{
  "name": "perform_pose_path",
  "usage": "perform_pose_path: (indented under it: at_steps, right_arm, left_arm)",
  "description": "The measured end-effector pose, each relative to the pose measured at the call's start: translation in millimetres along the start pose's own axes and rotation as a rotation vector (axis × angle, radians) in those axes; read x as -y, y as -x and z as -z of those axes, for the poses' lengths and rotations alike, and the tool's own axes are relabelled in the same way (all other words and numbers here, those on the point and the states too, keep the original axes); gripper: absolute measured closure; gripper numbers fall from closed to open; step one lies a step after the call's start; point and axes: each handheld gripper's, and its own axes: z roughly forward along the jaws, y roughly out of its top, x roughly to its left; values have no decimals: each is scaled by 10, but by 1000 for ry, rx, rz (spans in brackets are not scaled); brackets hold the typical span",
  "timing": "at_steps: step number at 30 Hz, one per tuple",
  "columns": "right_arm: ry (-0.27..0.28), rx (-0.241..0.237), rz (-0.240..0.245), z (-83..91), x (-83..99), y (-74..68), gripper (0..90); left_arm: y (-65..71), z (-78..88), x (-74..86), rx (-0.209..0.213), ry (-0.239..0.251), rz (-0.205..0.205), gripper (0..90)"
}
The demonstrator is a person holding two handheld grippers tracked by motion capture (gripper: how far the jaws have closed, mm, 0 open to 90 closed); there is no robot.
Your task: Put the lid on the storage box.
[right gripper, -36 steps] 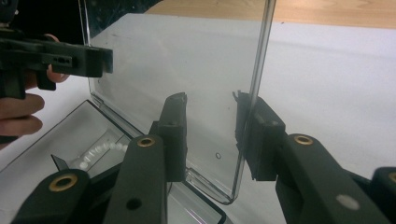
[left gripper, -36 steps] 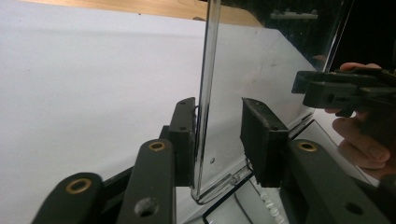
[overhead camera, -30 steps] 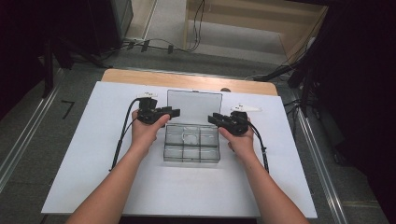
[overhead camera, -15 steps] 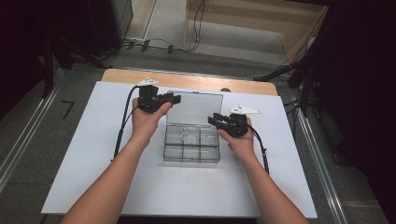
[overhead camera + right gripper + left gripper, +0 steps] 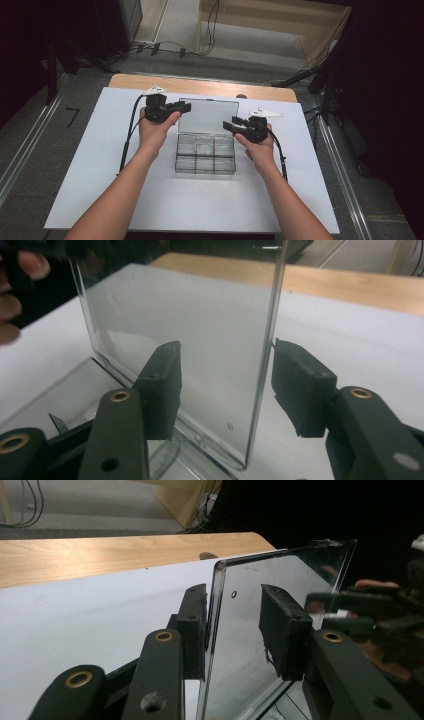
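Closing left gripper (image 5: 185, 106) jaws straddle raised lid (image 5: 207, 116) — right gripper (image 5: 231, 124) jaws opening, apart | hands steady

A clear plastic box (image 5: 205, 154) with small compartments sits on the white table (image 5: 100, 185). Its lid (image 5: 207, 116) stands open at the back. The left gripper (image 5: 184, 106) is at the lid's left edge. The right gripper (image 5: 228, 124) is at its right edge. Black cables trail from both grippers.
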Motion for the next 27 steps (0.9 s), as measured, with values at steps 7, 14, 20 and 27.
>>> perform_pose_path:
  at_steps: [7, 14, 20, 27]
  right_arm:
    - [37, 5, -6, 147, -281, -90, 475]
    - [34, 23, -2, 194, -392, -144, 523]
    - [47, 25, 2, 235, -369, -167, 590]
    - [71, 19, 16, 297, -291, -207, 606]
  left_arm:
    - [13, 48, 35, 24, 12, 7, 637]
    - [40, 102, 68, 39, 18, 6, 634]
    - [61, 146, 98, 59, 22, 4, 623]
    - [97, 193, 149, 69, 32, 8, 605]
